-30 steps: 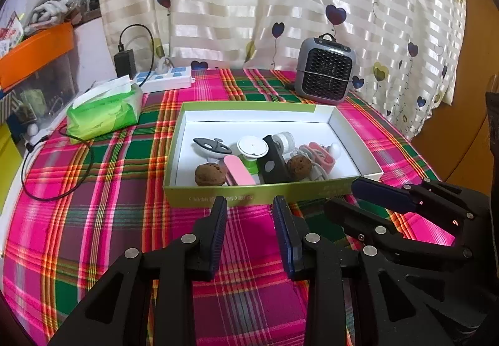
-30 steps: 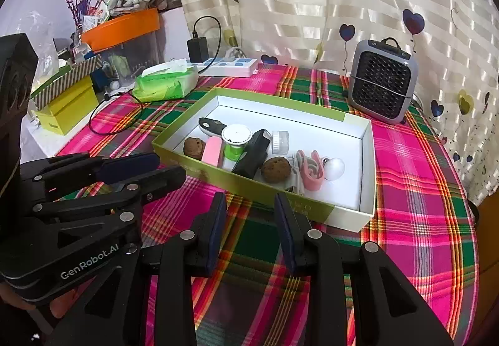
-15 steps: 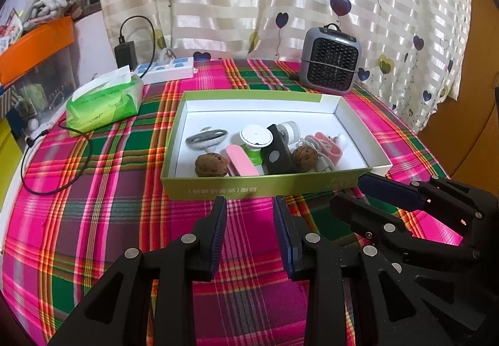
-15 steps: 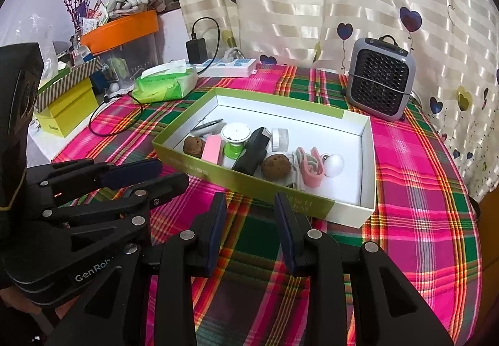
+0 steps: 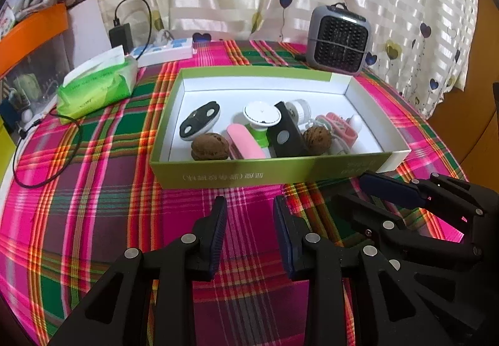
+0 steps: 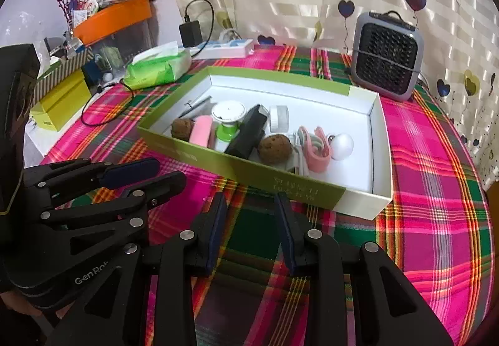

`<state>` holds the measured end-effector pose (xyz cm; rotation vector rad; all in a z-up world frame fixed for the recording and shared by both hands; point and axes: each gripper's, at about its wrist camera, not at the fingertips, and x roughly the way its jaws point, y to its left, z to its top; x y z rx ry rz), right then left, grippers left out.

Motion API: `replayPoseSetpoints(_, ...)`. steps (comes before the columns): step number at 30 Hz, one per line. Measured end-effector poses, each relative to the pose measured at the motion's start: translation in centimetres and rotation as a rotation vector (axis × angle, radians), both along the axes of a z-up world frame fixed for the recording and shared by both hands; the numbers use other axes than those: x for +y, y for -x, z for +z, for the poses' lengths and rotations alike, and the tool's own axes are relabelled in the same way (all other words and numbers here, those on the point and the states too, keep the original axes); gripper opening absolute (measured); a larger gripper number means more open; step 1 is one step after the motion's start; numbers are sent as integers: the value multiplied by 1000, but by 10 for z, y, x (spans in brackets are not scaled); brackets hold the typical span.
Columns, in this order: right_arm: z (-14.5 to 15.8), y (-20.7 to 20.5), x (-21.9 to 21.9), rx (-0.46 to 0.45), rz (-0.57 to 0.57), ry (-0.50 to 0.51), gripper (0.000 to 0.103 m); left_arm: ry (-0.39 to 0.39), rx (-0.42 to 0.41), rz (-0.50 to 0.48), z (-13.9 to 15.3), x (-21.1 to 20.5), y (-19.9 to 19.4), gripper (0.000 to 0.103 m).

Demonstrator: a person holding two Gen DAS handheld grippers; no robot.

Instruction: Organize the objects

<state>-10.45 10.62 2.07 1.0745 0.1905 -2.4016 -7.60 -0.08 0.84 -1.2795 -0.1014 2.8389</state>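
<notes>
A green-walled white box (image 5: pixel 268 176) (image 6: pixel 358 194) sits mid-table on the plaid cloth. It holds two brown walnuts (image 5: pixel 209 147) (image 6: pixel 275 148), a pink case (image 5: pixel 246 147), a white-capped green spool (image 5: pixel 261 118), a black block (image 5: pixel 285 137), a black-and-white oval gadget (image 5: pixel 199 124), a small white jar (image 6: pixel 279 119) and a pink clip with a white ball (image 6: pixel 342 142). My left gripper (image 5: pixel 249 211) is open and empty in front of the box. My right gripper (image 6: pixel 251 208) is open and empty beside it, and also shows in the left wrist view (image 5: pixel 365 190).
A grey mini heater (image 5: pixel 338 40) stands behind the box. A green tissue pack (image 5: pixel 96 84), a white power strip (image 5: pixel 167 49) with a black charger, and a black cable (image 5: pixel 46 158) lie at the left. Orange and yellow bins (image 6: pixel 62 96) stand off the table's left edge.
Both grippers have drawn back a little and tilted, so the box sits slightly farther ahead. The black-and-white gadget in the box now lies tilted. Both grippers stay open.
</notes>
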Motion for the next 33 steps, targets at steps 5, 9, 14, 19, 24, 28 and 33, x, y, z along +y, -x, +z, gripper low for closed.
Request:
replayPoseSetpoints(5, -7, 7, 1, -38, -16, -11, 33, 4, -18, -6, -5, 1, 5, 29)
replayPoseSetpoints(9, -10, 10, 1, -57, -27, -23, 33, 13, -24, -11, -6, 3, 7, 29)
replayPoseSetpoints(14, -10, 12, -1, -52, -32, -38, 33, 28, -27, -13, -7, 4, 9, 29)
replayPoseSetpoints(19, -10, 13, -2, -47, -33, -51, 33, 50, -29, -10, -7, 4, 11, 29)
replayPoseSetpoints(24, -10, 13, -3, -44, -34, -61, 33, 70, -31, -13, -7, 5, 12, 29)
replayPoseSetpoints(28, -10, 13, -3, -42, -30, -66, 33, 87, -31, -21, -8, 6, 14, 30)
replayPoseSetpoints(33, -10, 13, -2, -44, -31, -58, 33, 93, -31, -25, -8, 7, 15, 31)
